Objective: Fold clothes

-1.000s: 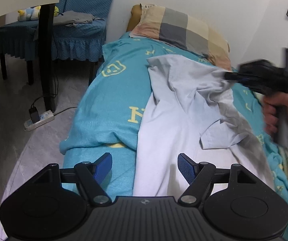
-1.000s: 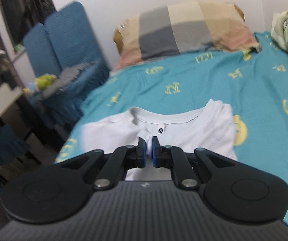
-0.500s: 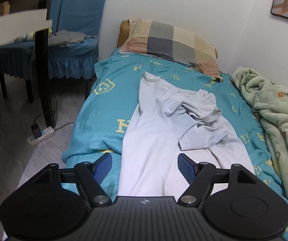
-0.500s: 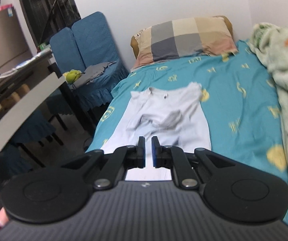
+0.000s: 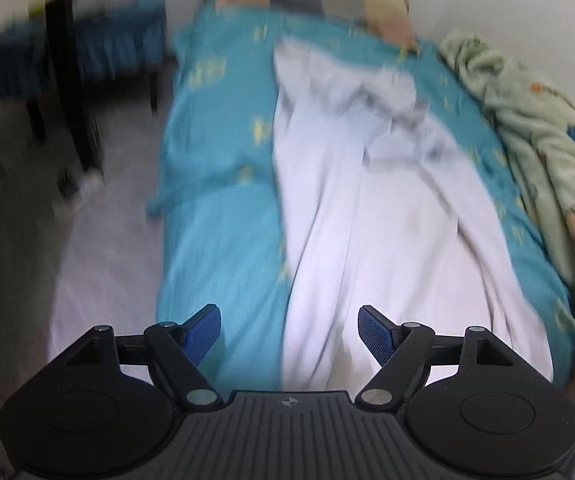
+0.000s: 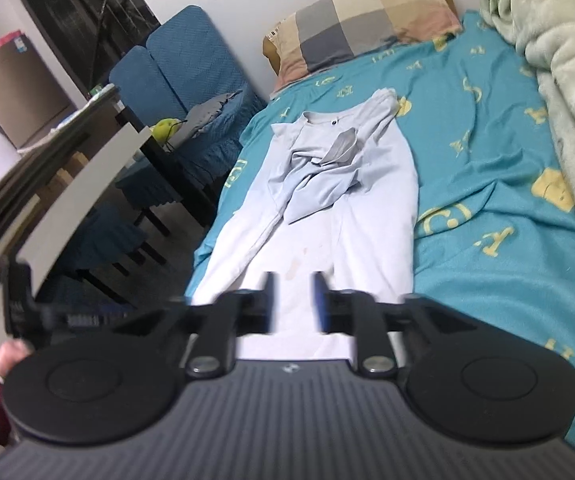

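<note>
A white long-sleeved shirt (image 6: 327,200) lies lengthwise on the teal bed sheet (image 6: 487,184), collar toward the pillow, with its sleeves bunched across the chest. In the left wrist view the shirt (image 5: 387,232) is blurred. My left gripper (image 5: 289,326) is open and empty, low over the shirt's hem at the bed's near end. My right gripper (image 6: 292,304) is partly open and empty, its fingers blurred, above the hem. The left gripper (image 6: 19,300) also shows at the left edge of the right wrist view.
A checked pillow (image 6: 363,24) lies at the head of the bed. A green fleece blanket (image 6: 559,60) is heaped along the right side, also in the left wrist view (image 5: 539,128). Blue-covered chairs (image 6: 175,80) and a dark table (image 6: 87,168) stand left of the bed.
My right gripper let go of the sleeve, pulled back toward the foot of the bed, and its jaws have opened. My left gripper has dipped lower and moved closer to the hem.
</note>
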### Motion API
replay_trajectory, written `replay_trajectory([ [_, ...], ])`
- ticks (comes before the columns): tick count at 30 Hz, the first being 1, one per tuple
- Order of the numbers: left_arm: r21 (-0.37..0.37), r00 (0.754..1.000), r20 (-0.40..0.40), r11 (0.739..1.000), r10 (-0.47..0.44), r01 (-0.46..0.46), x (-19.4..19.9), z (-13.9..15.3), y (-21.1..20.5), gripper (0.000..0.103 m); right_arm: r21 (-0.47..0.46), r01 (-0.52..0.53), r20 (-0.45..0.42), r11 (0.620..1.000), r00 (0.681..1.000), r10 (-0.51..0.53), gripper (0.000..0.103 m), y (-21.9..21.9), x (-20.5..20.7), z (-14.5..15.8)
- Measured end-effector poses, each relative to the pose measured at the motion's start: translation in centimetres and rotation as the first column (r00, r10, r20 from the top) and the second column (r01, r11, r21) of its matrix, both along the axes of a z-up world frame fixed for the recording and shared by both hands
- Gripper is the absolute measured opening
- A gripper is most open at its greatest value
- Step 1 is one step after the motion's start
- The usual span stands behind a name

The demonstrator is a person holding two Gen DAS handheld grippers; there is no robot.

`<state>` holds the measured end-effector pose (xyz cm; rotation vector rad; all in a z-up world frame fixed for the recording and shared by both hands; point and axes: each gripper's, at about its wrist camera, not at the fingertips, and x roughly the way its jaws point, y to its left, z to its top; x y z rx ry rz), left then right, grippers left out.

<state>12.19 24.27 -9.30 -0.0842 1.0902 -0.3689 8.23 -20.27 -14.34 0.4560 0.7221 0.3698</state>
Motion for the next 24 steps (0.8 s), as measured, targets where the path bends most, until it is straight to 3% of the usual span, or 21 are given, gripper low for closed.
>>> replay_trajectory([
  [1, -0.024, 1.0, -0.031, 1.0, 0.004, -0.005, -0.4, -0.9, 1.2, 0.077, 0.013, -0.001, -0.003, 1.0, 1.0, 0.001, 0.054, -0.1, 0.1, -0.1],
  [7, -0.213, 0.981, -0.192, 0.976, -0.003, -0.039, -1.1, -4.6, 6.0, 0.072, 0.082, -0.008, -0.019, 0.997, 1.0, 0.01, 0.056, -0.5, 0.6, -0.4],
  [13, -0.211, 0.947, -0.279, 0.972, -0.16, 0.102, -1.3, -7.0, 4.3, 0.072, 0.094, -0.008, -0.063, 0.995, 0.998, 0.014, 0.056, -0.1, 1.4, -0.9],
  [17, -0.181, 0.939, -0.28, 0.972, -0.198, 0.151, -1.4, -7.2, 3.7, 0.071, 0.108, -0.004, -0.08, 0.994, 0.997, 0.013, 0.056, -0.1, 1.8, -1.2],
  [19, -0.146, 0.938, -0.28, 0.975, -0.204, 0.168, -1.5, -6.6, 3.4, 0.041, 0.11, 0.008, -0.089, 0.994, 0.996, 0.001, 0.056, -0.1, 1.9, -1.3],
  [20, -0.14, 0.936, -0.28, 0.974, -0.213, 0.18, -1.6, -6.0, 3.1, 0.031, 0.111, 0.013, -0.093, 0.994, 0.996, -0.003, 0.056, -0.1, 1.9, -1.3],
  [21, -0.133, 0.934, -0.278, 0.972, -0.223, 0.193, -1.8, -5.4, 2.7, 0.013, 0.108, 0.018, -0.096, 0.994, 0.995, -0.008, 0.056, -0.2, 1.9, -1.3],
  [22, -0.114, 0.934, -0.268, 0.971, -0.236, 0.212, -2.1, -4.5, 2.1, 0.007, 0.101, 0.023, -0.097, 0.995, 0.995, -0.013, 0.056, -0.2, 1.9, -1.3],
  [24, -0.044, 0.934, -0.239, 0.964, -0.264, 0.261, -2.9, -2.5, 0.4, 0.005, 0.086, 0.035, -0.105, 0.996, 0.994, -0.026, 0.056, -0.4, 1.9, -1.5],
])
